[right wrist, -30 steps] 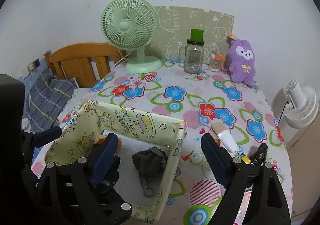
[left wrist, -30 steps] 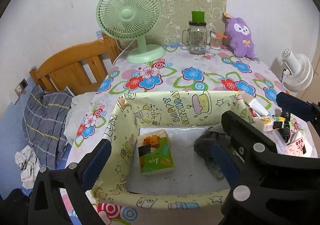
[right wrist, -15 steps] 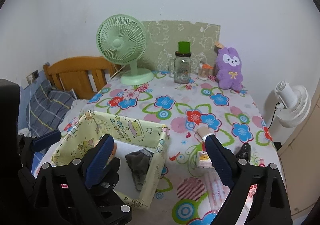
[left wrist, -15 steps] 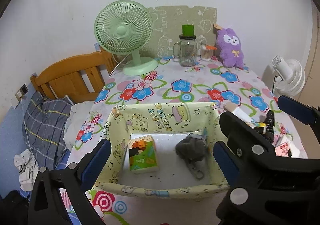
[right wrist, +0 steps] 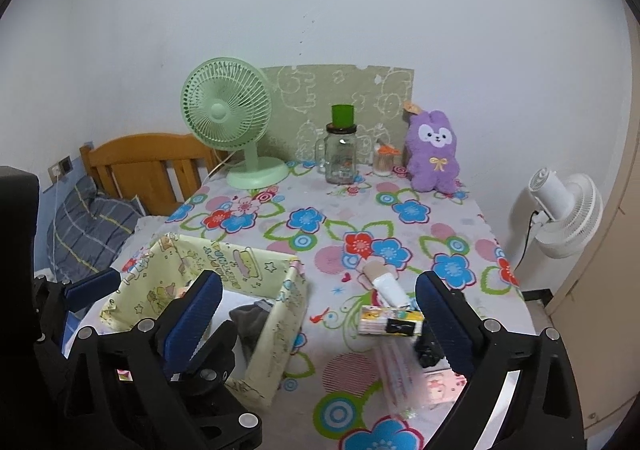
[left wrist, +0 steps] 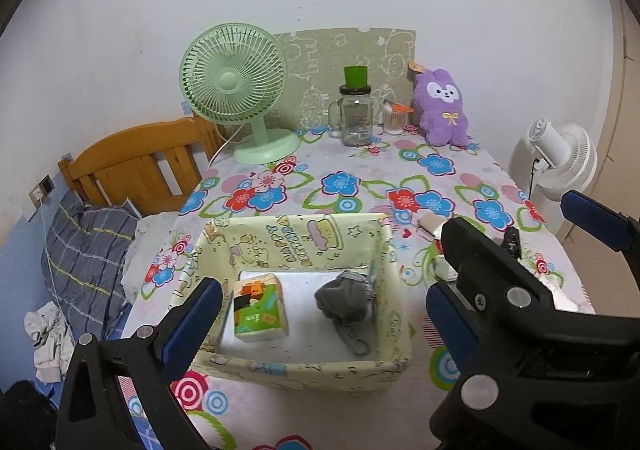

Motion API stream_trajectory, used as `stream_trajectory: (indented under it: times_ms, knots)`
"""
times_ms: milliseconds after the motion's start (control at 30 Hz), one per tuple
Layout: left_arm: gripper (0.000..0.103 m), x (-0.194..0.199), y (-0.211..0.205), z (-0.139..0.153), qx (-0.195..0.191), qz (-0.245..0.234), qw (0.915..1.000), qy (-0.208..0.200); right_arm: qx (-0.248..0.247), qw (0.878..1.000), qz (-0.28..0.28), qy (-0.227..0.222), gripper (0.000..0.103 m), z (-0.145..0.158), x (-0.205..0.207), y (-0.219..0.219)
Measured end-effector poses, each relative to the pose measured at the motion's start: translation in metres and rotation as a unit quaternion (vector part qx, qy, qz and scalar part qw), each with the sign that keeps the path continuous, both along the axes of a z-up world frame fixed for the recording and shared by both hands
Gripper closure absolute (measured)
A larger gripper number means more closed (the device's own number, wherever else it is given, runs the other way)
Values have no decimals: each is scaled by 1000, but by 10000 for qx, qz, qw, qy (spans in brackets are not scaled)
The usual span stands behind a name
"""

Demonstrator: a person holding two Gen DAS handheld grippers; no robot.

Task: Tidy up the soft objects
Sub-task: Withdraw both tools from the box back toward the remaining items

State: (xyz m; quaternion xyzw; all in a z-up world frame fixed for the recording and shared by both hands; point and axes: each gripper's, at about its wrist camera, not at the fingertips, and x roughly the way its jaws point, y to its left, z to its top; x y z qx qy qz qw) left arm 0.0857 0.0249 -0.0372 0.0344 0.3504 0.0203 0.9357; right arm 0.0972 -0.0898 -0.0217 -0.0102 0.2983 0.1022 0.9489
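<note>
A pale yellow cartoon-print fabric bin [left wrist: 296, 367] [right wrist: 276, 334] stands at the near left of the flowered table. Inside lie a green tissue pack [left wrist: 261, 308] and a grey sock bundle [left wrist: 345, 300] [right wrist: 249, 316]. A purple plush bunny [left wrist: 440, 108] [right wrist: 433, 152] sits at the far right against the wall. My left gripper [left wrist: 320, 324] is open and empty, raised above the near side of the bin. My right gripper [right wrist: 316, 316] is open and empty, to the right of the bin above a small tissue pack [right wrist: 390, 322].
A green desk fan [left wrist: 236, 90], a glass jar with a green lid [left wrist: 354, 112] and a small cup [left wrist: 394, 118] stand at the back. A tube [right wrist: 384, 282], a black clip [right wrist: 428, 354] and packets lie near the front right. A white floor fan [right wrist: 564, 206] stands off the table's right; a bed lies left.
Both grippers have pulled back and up from the bin, so the table looks farther away. The grey sock bundle stays in the bin. Both grippers remain open.
</note>
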Motion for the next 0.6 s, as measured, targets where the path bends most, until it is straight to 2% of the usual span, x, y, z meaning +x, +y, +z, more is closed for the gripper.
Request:
stream_trajectory:
  times_ms: [367,600]
  knots:
    - [0,-10,-31,-4,-104,-106,9999,-55,-23,9996,-192,-197,3,-2,-16,-36]
    - [0,-16,-51,-5,-146,-203,9996,-103,32,9995,-262,-169,3,-3,-22,-56]
